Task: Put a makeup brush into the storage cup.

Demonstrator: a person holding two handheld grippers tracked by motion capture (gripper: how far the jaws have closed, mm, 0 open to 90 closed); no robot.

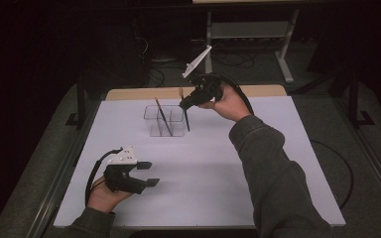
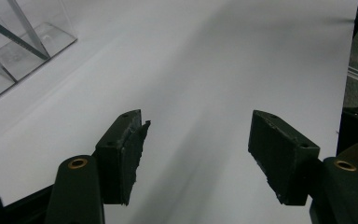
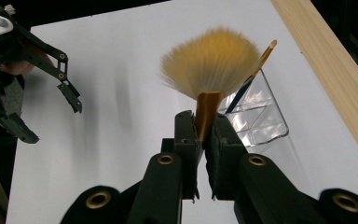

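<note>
Right tongs (image 3: 204,128): matt black jaws clamped on the golden metal neck of a brush, held up above the far middle of the table
Brush (image 3: 210,65): a soft, fan-shaped head of yellow-tan bristles spreads just beyond the jaw tips; in the high view (image 1: 185,115) its thin dark handle hangs down from the tongs (image 1: 184,104), ending at the right edge of the holder
Holder (image 3: 256,112): clear plastic, boxy, split into compartments, glinting; it stands just beyond and below the brush head
Second brush (image 1: 162,116): a slim dark stick leaning inside the holder (image 1: 164,121), its tip light-coloured
Left tongs (image 2: 198,158): jaws spread wide with nothing between them, rough dark pads facing each other over bare table; in the high view they (image 1: 147,173) sit near the front left, well apart from the brush
Table (image 1: 228,168): smooth, pale, flat sheet with a wooden strip along the far edge
Hard to tell: which compartment the handle's end is over; the surroundings are dark
</note>
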